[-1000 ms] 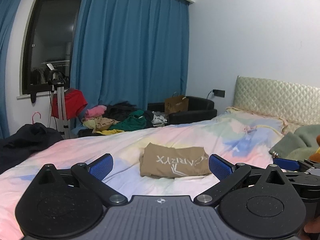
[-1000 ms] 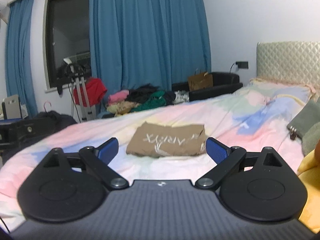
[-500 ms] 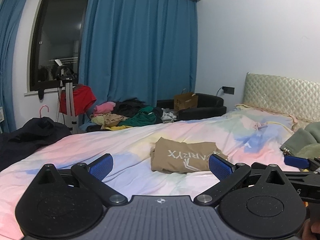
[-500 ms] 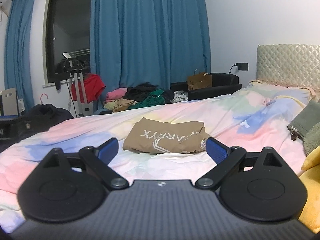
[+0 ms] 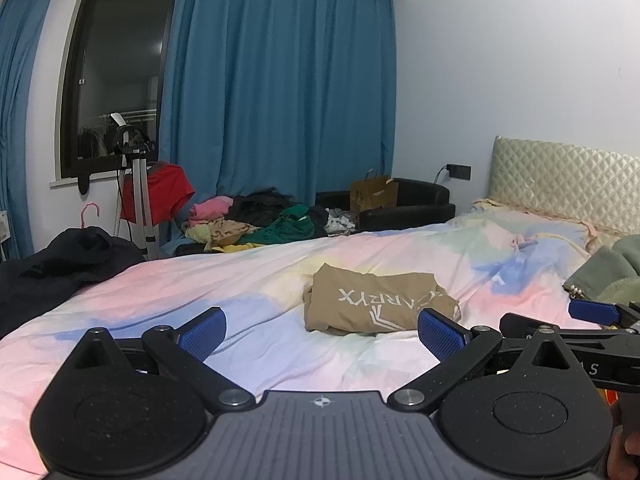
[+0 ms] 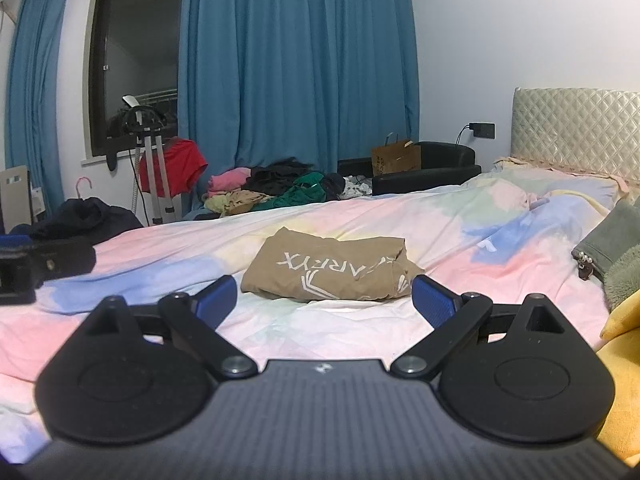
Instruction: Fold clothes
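Your left gripper [image 5: 322, 330] hangs low over the near edge of the bed [image 5: 240, 280], its jaws spread wide with nothing between them. Your right gripper [image 6: 324, 300] is beside it at about the same height, its jaws equally wide apart and empty; in the left wrist view you can see its blue pad and black linkage coming in from the right edge.

The tan T-shirt [image 5: 380, 304] lies folded into a compact bundle on the pastel sheet, roughly mid-bed and ahead of both grippers, clear of the fingertips. White lettering and a white logo show on its top face. From the right wrist view the bundle [image 6: 332, 272] sits just beyond the gap between the jaws.

To your right, near the quilted headboard [image 5: 568, 176], a grey-green garment [image 6: 612, 236] rests on the bed, and a yellow cloth [image 6: 620, 344] fills the lower right corner of the right wrist view. A dark garment [image 5: 60, 268] lies at the left edge of the bed. Beyond the bed, a heap of mixed clothes [image 5: 256, 224] sits below the blue curtains [image 5: 280, 100].
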`<state>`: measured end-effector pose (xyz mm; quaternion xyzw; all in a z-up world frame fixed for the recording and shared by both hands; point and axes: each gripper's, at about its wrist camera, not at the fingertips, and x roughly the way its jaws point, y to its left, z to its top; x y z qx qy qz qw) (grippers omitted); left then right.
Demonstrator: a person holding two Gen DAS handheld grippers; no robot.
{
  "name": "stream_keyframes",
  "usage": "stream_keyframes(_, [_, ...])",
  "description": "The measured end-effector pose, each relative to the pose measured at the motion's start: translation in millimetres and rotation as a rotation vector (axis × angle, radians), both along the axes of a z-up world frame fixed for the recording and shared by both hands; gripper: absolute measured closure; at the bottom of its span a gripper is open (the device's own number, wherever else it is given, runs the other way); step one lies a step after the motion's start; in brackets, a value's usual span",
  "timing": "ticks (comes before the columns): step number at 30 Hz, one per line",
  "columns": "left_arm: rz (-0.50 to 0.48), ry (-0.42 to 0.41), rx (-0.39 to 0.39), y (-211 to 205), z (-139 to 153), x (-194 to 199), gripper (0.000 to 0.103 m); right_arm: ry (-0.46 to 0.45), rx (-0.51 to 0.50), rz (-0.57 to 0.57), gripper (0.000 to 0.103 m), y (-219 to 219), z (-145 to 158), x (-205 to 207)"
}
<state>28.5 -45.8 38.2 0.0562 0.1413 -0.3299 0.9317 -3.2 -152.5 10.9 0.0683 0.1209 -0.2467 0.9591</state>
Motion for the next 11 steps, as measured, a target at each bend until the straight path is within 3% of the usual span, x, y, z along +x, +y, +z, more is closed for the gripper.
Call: stream_keyframes(11, [-0.002, 0.01, 0.017, -4.2, -4.9, 1.1, 0.0, 0.005, 0.013, 0.002, 0.007, -1.8, -0.1, 0.3])
